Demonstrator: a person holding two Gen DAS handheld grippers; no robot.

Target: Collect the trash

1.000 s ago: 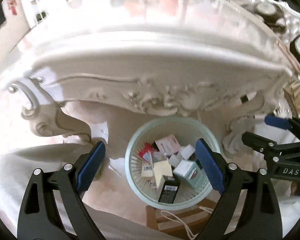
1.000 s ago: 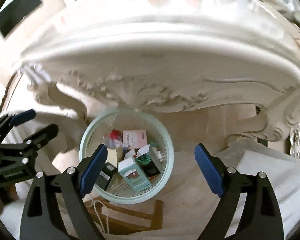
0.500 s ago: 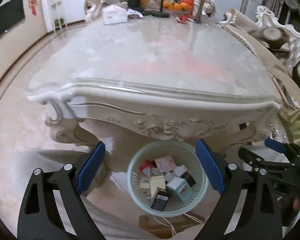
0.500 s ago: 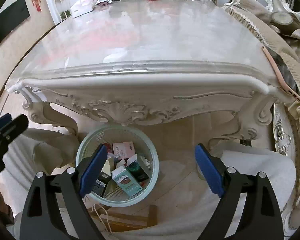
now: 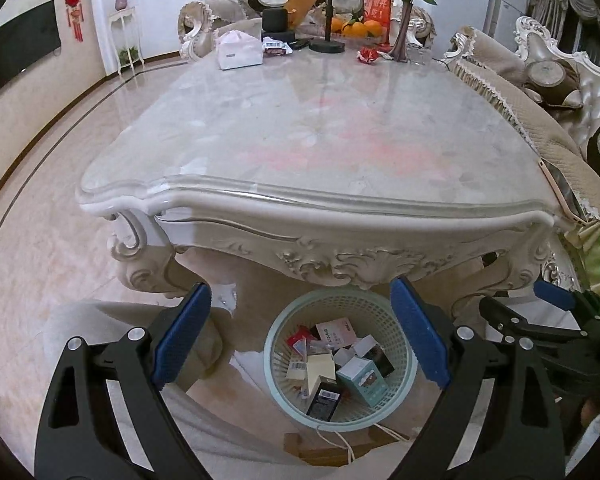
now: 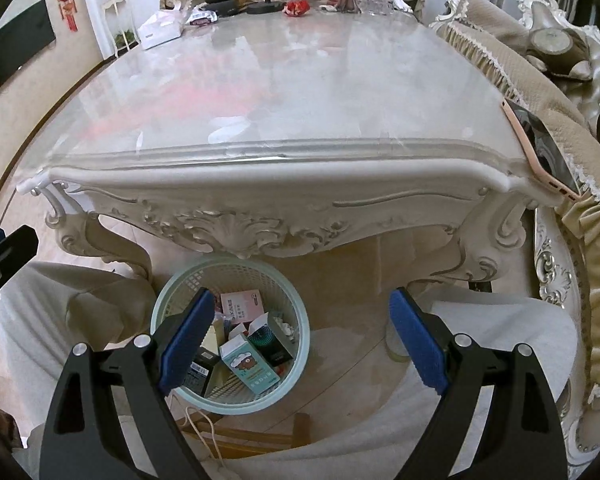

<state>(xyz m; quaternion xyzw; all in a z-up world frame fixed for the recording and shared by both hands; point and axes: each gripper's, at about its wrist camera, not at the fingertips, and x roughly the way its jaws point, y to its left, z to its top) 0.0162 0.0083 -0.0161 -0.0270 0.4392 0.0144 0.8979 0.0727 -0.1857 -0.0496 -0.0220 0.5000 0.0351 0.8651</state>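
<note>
Above the trash basket [image 5: 404, 364], both tongs [image 5: 300, 340] [image 6: 302, 338] higher now, agape, empty

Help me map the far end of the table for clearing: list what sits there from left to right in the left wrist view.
Tissue pack → black lamp base → oranges → vase with roses.

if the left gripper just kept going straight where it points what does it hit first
Most likely the carved front apron of the table. The left gripper is open and empty, with the trash basket lower, between its fingers; depth through the fisheye is unclear.
</note>
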